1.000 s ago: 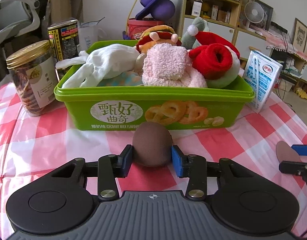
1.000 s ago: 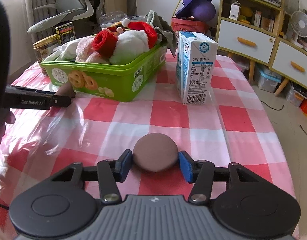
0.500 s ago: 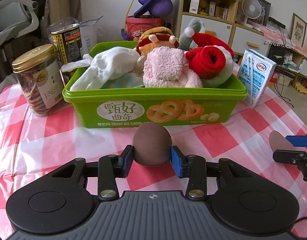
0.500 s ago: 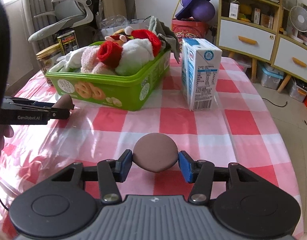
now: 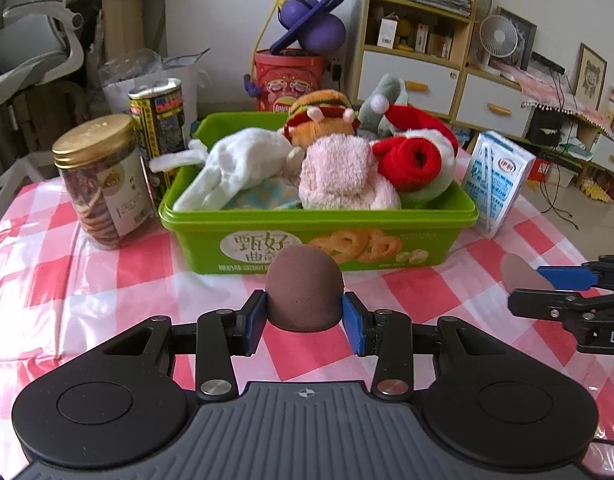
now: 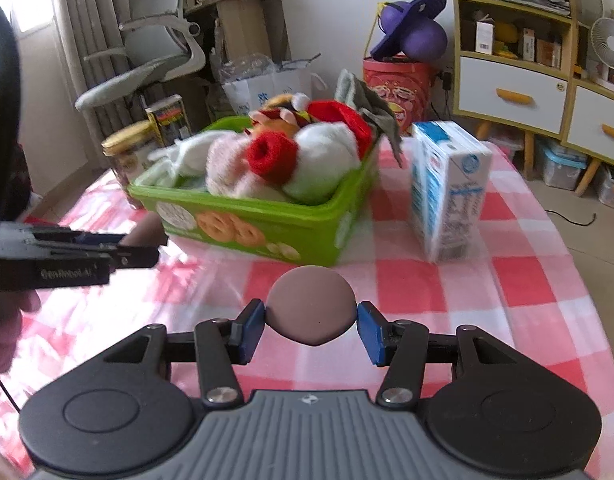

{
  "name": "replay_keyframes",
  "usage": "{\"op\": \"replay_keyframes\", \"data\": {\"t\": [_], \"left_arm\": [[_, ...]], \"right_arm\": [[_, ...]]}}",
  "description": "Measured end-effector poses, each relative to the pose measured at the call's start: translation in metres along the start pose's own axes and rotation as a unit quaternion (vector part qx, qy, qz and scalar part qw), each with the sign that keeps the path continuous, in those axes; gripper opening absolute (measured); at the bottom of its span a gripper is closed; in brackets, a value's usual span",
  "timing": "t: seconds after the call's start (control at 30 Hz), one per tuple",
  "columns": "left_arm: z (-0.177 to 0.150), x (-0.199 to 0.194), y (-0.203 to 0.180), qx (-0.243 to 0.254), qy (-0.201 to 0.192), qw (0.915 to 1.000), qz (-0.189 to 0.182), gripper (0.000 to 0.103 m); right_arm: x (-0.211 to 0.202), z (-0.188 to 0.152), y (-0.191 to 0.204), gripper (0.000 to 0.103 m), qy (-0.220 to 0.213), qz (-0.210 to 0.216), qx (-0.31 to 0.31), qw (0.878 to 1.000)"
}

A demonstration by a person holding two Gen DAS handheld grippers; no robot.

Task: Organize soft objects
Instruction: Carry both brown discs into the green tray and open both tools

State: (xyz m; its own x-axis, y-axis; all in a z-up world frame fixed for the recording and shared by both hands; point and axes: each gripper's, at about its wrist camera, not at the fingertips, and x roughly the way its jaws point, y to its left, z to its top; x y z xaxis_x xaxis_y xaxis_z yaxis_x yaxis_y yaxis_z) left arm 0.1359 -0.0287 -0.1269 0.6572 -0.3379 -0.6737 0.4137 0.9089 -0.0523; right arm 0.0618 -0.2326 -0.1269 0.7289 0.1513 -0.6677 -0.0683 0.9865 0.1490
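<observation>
A green cookie tub point(image 5: 319, 236) stands on the checked tablecloth, heaped with soft toys: a white cloth point(image 5: 235, 160), a pink plush point(image 5: 339, 172), a red and white plush point(image 5: 415, 156) and a burger plush point(image 5: 319, 114). The tub also shows in the right wrist view point(image 6: 267, 232). My left gripper point(image 5: 304, 318) is shut on a brown soft dome point(image 5: 304, 288), held in front of the tub. My right gripper point(image 6: 311, 326) is shut on a brown soft ball point(image 6: 311, 308), held above the cloth to the tub's right front.
A gold-lidded jar point(image 5: 103, 184) and a dark tin point(image 5: 159, 120) stand left of the tub. A milk carton point(image 5: 497, 184) stands to its right, also in the right wrist view point(image 6: 447, 192). Shelves, a chair and toys lie behind the table.
Both grippers have risen and drawn back from the tub, each still holding its brown piece. The tub looks smaller and lower in view.
</observation>
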Motion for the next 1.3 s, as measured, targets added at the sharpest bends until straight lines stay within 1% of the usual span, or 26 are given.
{"op": "replay_keyframes", "data": {"t": [0.27, 0.4, 0.53, 0.63, 0.87, 1.1, 1.3], "left_arm": [[0.012, -0.017, 0.013, -0.015, -0.021, 0.9997, -0.003, 0.042], [0.022, -0.017, 0.017, -0.01, -0.023, 0.9997, -0.003, 0.042], [0.034, -0.013, 0.024, -0.012, -0.031, 0.9994, -0.008, 0.042], [0.043, -0.007, 0.029, -0.021, -0.034, 0.9991, -0.014, 0.042], [0.06, 0.014, 0.035, -0.022, -0.039, 0.9988, -0.02, 0.044], [0.067, 0.043, 0.039, -0.021, -0.026, 0.9994, -0.009, 0.046], [0.068, 0.057, 0.042, -0.018, -0.023, 0.9996, -0.007, 0.05]], "right_arm": [[0.001, 0.023, 0.029, 0.034, -0.021, 0.023, 0.009, 0.999], [0.002, 0.039, 0.041, 0.034, -0.029, 0.035, 0.006, 0.999], [0.004, 0.059, 0.047, 0.034, -0.047, 0.033, -0.005, 0.998], [0.01, 0.074, 0.048, 0.034, -0.057, 0.029, -0.006, 0.998], [0.033, 0.102, 0.043, 0.034, -0.065, 0.019, -0.001, 0.998], [0.066, 0.124, 0.042, 0.034, -0.054, 0.004, -0.011, 0.998], [0.085, 0.128, 0.039, 0.034, -0.041, -0.006, -0.016, 0.999]]}}
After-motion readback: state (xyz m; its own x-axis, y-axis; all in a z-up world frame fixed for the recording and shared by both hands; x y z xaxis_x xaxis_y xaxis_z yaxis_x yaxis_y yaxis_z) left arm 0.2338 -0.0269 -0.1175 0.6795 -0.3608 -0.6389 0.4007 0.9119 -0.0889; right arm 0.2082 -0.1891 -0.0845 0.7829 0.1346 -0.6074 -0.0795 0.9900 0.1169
